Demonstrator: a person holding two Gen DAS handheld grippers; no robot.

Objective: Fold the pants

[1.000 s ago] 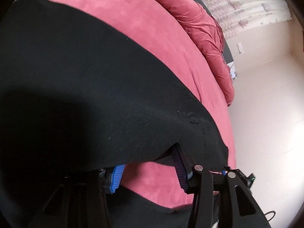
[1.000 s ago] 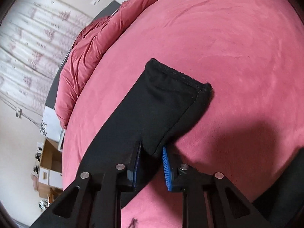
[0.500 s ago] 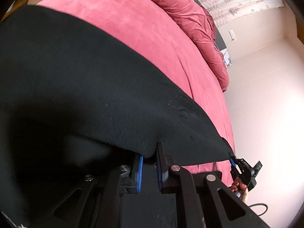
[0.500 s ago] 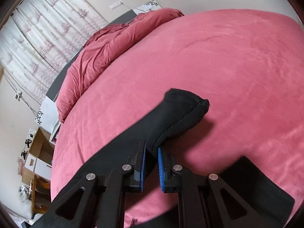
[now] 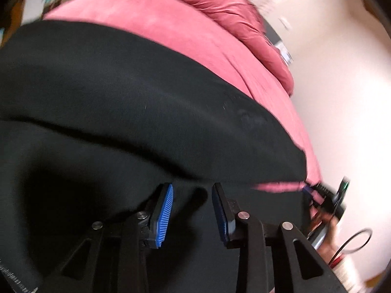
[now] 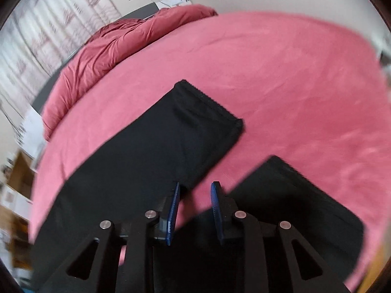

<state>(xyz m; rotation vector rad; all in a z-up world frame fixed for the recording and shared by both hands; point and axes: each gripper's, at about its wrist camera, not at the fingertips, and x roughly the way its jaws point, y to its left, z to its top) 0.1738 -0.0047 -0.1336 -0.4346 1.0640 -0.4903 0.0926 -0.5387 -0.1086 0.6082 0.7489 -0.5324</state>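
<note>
Black pants [image 5: 122, 97] lie spread on a pink bed cover [image 5: 151, 24]. In the left wrist view my left gripper [image 5: 191, 190] is open just above the black cloth, holding nothing. In the right wrist view one pant leg [image 6: 176, 134] lies flat, its hem pointing away, and the second leg [image 6: 300, 195] lies at the lower right. My right gripper [image 6: 195, 188] is open over the gap between the two legs, holding nothing. The right gripper also shows at the right edge of the left wrist view [image 5: 327, 200], blurred.
A rumpled red duvet [image 6: 117, 39] lies along the far side of the bed. A patterned curtain [image 6: 48, 31] hangs behind it. Wooden furniture [image 6: 17, 171] stands at the left in the right wrist view. Pale floor [image 5: 342, 97] lies beside the bed.
Both grippers were shut on the pants' cloth half a second ago and have opened. The leg end has dropped flat on the bed. Both views are blurred by motion.
</note>
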